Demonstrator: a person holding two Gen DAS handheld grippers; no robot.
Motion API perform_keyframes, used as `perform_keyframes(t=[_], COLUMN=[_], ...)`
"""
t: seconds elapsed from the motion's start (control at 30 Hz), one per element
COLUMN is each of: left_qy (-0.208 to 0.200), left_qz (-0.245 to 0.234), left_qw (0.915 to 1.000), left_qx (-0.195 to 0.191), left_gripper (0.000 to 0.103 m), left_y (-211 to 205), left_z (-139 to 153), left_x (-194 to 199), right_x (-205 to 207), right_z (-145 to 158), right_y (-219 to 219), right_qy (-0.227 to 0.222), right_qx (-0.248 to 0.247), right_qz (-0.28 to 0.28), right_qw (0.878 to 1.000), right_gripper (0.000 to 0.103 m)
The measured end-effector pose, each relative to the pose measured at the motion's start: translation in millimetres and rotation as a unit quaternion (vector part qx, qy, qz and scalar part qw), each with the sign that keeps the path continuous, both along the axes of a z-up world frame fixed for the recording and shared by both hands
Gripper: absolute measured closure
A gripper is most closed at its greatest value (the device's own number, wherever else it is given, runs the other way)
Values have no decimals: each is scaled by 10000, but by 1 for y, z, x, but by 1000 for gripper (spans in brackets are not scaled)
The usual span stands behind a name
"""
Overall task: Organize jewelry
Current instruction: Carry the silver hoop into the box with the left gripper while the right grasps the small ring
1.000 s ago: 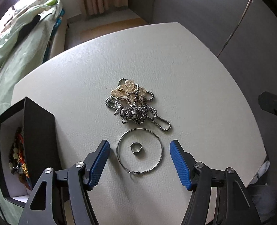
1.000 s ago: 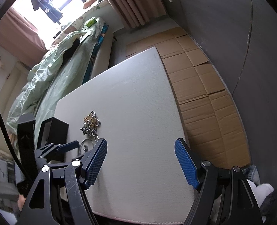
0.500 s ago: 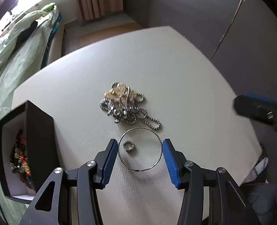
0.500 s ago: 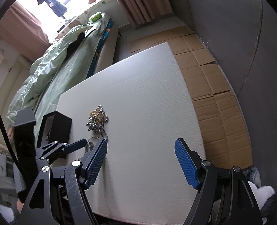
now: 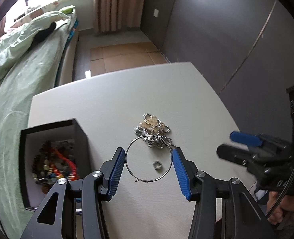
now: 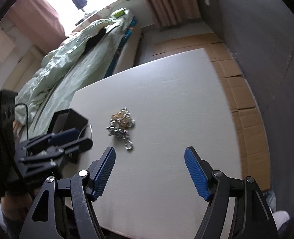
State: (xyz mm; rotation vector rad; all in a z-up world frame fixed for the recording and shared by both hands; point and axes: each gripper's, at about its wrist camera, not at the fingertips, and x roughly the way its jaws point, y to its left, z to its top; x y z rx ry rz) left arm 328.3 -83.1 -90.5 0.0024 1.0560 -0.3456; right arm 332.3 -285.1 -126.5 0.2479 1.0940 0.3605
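Note:
A thin silver bangle (image 5: 130, 169) is clamped between my left gripper's (image 5: 148, 168) blue pads and lifted off the white table (image 5: 115, 99). A small silver ring (image 5: 157, 165) lies on the table, seen through the bangle. A heap of silver chains and gold pieces (image 5: 152, 131) lies just beyond; it also shows in the right wrist view (image 6: 121, 122). A black jewelry box (image 5: 53, 159) with coloured beads stands at the left. My right gripper (image 6: 149, 173) is open and empty above the table's near part.
A bed with a green quilt (image 5: 17, 63) runs along the table's left side. Cardboard sheets (image 6: 244, 103) cover the floor to the right. Grey walls (image 5: 226, 39) stand behind and right. The right gripper shows at the left view's right edge (image 5: 252, 149).
My left gripper has narrowed onto the bangle and lifted it; its view has tilted up and swung left towards the box. The right gripper has moved in over the table.

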Motion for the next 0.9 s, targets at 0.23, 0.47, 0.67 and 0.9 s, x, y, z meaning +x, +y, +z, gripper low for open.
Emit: perform_keyframes(t=[0.23,0.47,0.67,0.9], left_qy=[-167,-289,-289,-234], left_qz=[311,586,718,871], left_qw=[9991,9970,9960,9947], left_qx=[-250,-419,-452,-494], left_gripper=[52,52,52,52], left_y=[34,66,89,113], left_z=[16,28,30,27], left_x=[1,0,-3,-7], right_x=[-1,-4,-5,1], right_z=[-2,-12,-21,-29], right_y=[36,78,96,112], right_qy=[-170,-247,-277,-245], right_qx=[-124,-626,-970,-1178], right_qz=[638,1354,1661,1758], right_qw=[9977,9885,9809,9770], right_gripper=[47,55,65,71])
